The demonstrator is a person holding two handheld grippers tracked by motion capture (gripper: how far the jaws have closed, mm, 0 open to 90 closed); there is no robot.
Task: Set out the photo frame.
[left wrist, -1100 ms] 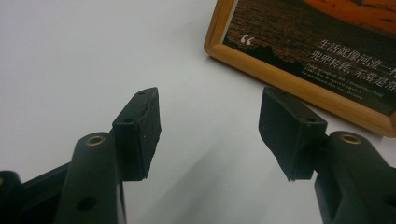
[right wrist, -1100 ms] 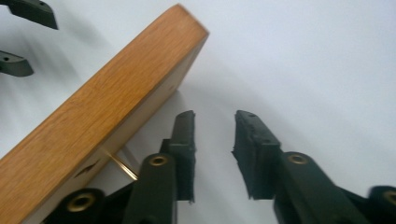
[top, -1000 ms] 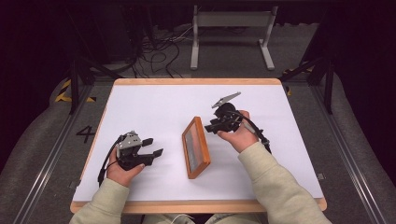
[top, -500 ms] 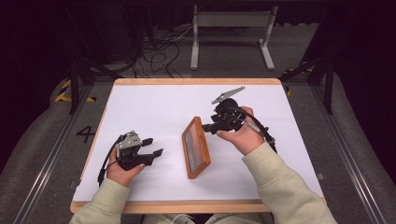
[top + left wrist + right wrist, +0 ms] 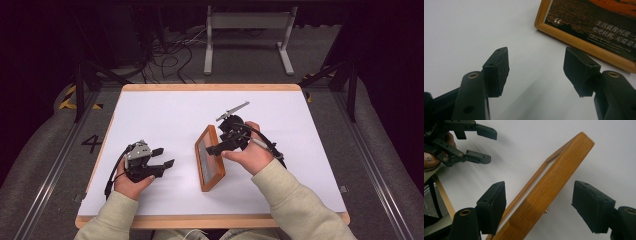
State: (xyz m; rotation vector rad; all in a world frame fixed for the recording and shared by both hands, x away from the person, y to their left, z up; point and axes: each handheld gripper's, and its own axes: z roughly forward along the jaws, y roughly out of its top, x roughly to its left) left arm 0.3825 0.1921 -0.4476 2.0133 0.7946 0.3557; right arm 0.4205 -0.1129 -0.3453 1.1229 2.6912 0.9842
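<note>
A wooden picture frame [image 5: 210,160] rests tilted on the white table [image 5: 165,115], its picture side facing left. My right gripper [image 5: 216,145] is open, one jaw on each side of the frame's raised wooden edge [image 5: 549,185]; in the right gripper view [image 5: 540,187] neither pad touches the wood. My left gripper [image 5: 164,156] rests low on the table left of the frame, open and holding nothing. In the left gripper view [image 5: 536,53] the frame's corner [image 5: 594,30] with its dark picture and white writing lies just beyond the jaws. The left gripper [image 5: 491,146] also appears at the top left of the right gripper view.
The table's wooden rim [image 5: 210,87] borders the white surface. Beyond it on the dark floor stand a metal stand [image 5: 245,20] and loose cables [image 5: 170,55]. White surface stretches behind and to the right of the frame.
My right gripper has moved toward the person and down, so its jaws now straddle the frame's edge. The frame and the left gripper have stayed in place.
</note>
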